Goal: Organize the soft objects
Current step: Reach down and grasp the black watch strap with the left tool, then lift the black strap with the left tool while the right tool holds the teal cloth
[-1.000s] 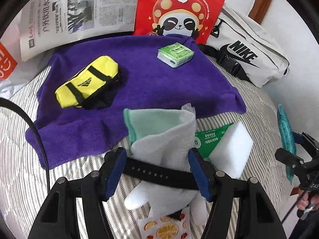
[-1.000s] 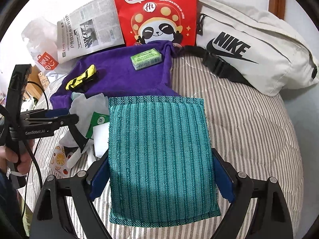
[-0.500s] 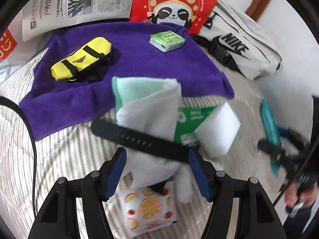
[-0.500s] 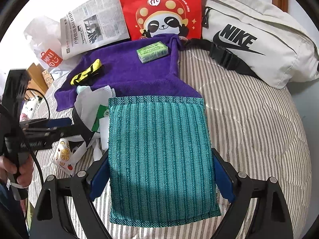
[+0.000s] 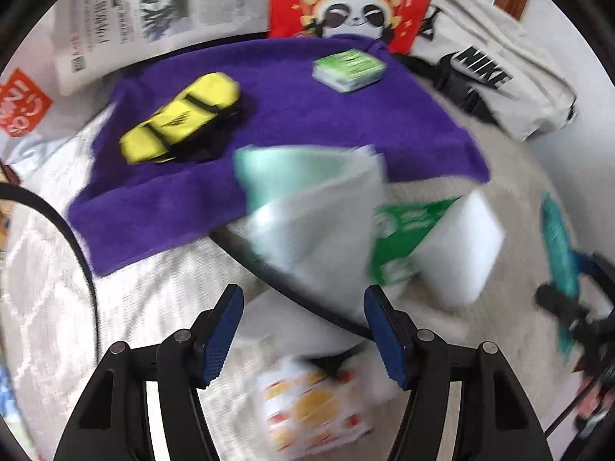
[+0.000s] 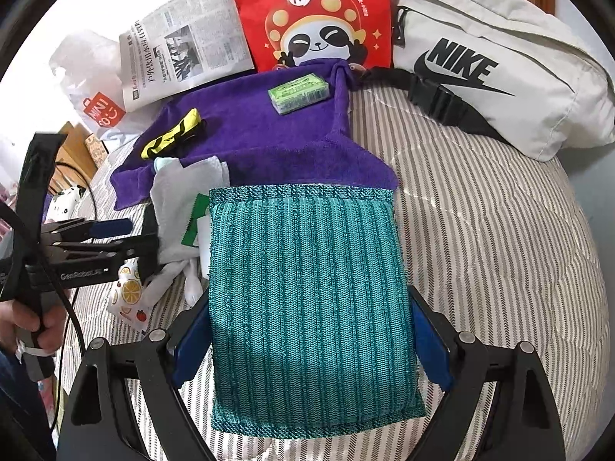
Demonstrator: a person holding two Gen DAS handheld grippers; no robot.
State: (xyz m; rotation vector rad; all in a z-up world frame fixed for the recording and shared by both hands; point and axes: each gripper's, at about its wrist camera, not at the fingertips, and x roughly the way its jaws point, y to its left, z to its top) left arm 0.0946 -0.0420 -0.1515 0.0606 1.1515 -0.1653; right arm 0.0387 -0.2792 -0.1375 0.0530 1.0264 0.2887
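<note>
Right wrist view first: the right gripper (image 6: pixel 311 342) is clamped on a flat teal knitted cloth pad (image 6: pixel 307 288), blue pads pressing both side edges, so it's got a solid grip and the pad sits above the grey-and-white striped bed quilt (image 6: pixel 480 230). Off to the left, a hand (image 6: pixel 34 326) holds the left gripper (image 6: pixel 127 238), right beside a little heap: a white fleecy cloth with a mint edge (image 6: pixel 180 188), a green-and-white packet (image 6: pixel 194 219) and a fruit-print tissue pack (image 6: pixel 128 292).

Left wrist view is pretty blurry, but that gripper's jaws are spread with nothing pinched; a black strap (image 5: pixel 292 288) and the white cloth lie just ahead of the tips, the fruit pack below between them.

Further back, a purple towel (image 6: pixel 250 126) is spread on the bed, with a small yellow duffel-shaped pouch (image 6: pixel 173 134) on its left and a green tissue pack (image 6: pixel 300 92) near the far edge. Behind that: a newspaper (image 6: pixel 184 46), a red panda-print bag (image 6: pixel 311 15), a white plastic shopping bag (image 6: pixel 84 77), and a cream Nike waist bag (image 6: pixel 499 61) on the right.
</note>
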